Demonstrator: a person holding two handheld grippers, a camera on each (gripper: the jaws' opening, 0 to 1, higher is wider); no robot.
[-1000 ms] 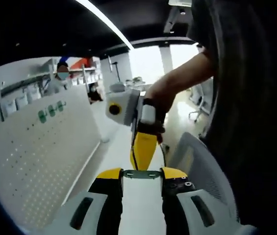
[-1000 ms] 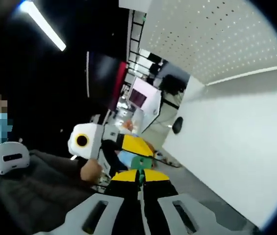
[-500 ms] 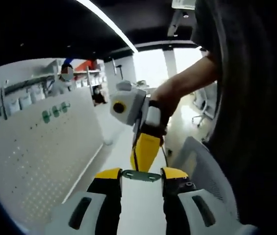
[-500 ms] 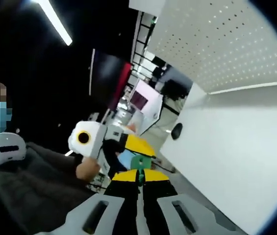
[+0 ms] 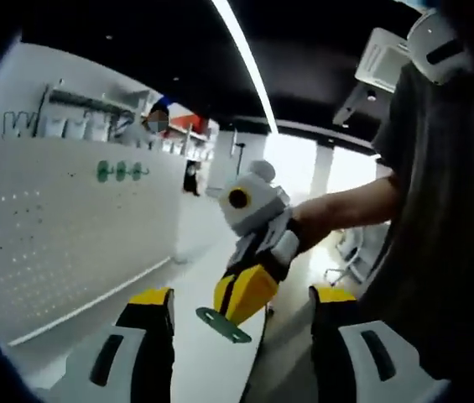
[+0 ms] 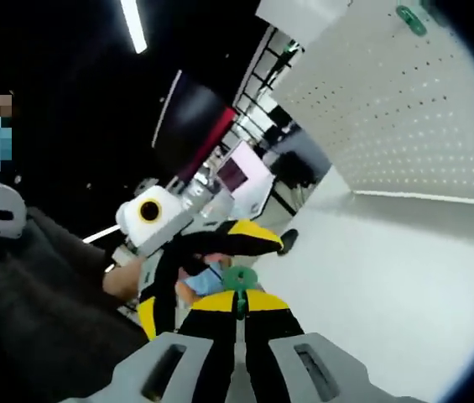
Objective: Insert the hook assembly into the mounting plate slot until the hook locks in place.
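Left gripper [image 5: 239,306]: yellow-tipped jaws spread wide, nothing between. The flat green metal mounting plate [image 5: 222,325] hangs in that gap, touching neither jaw, pinched by right gripper [image 5: 238,304] coming in from above-right. Right gripper [image 6: 237,300] clamped on plate [image 6: 239,278], which pokes out past its tips. White pegboard wall [image 5: 60,227] to left, white tabletop [image 6: 371,294] below w/ open room.

White pegboard [image 5: 60,227], white table [image 6: 388,294], ceiling light strip [image 5: 245,59]

Two close, facing gripper views over one white table [image 6: 404,277]
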